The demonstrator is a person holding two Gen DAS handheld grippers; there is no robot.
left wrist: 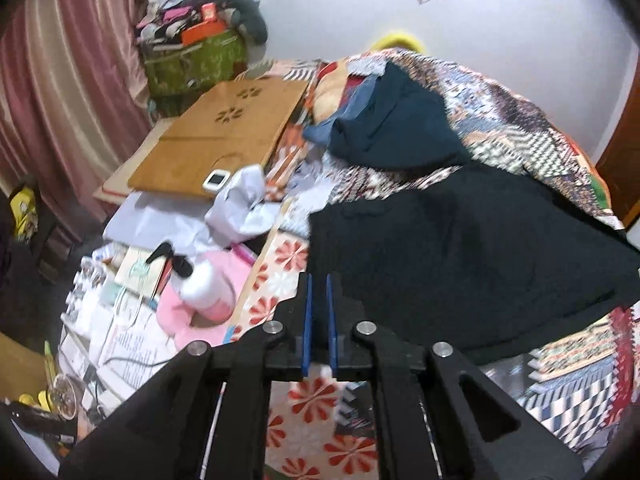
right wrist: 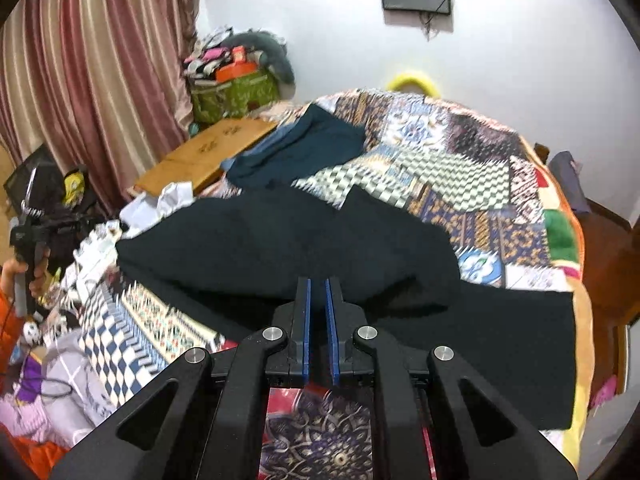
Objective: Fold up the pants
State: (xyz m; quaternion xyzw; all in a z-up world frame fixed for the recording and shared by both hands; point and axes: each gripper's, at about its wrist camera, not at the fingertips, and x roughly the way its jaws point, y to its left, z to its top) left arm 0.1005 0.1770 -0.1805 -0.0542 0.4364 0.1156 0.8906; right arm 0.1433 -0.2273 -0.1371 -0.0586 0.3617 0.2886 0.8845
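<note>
We see the black pants (right wrist: 288,240) spread on the patchwork quilt (right wrist: 460,160) of the bed, in front of both tongs. In the right wrist view their long axis runs across the picture, from the left edge of the bed, near the crumpled white paper (right wrist: 174,196), to the right, where a flat part lies toward the bed's right side. The cloth is bunched and rumpled in the middle, so we cannot tell which end is the waist.

The left gripper (left wrist: 319,280) hangs at the near left corner of the pants (left wrist: 460,248), its blue pads nearly together with only a narrow slit, and nothing between them. The right gripper (right wrist: 317,284) stands the same way, nearly closed and empty, just above the near fold of the cloth.

A dark teal garment (right wrist: 304,148) lies farther back, apart from the pants, beside a wooden board (left wrist: 224,140).
</note>
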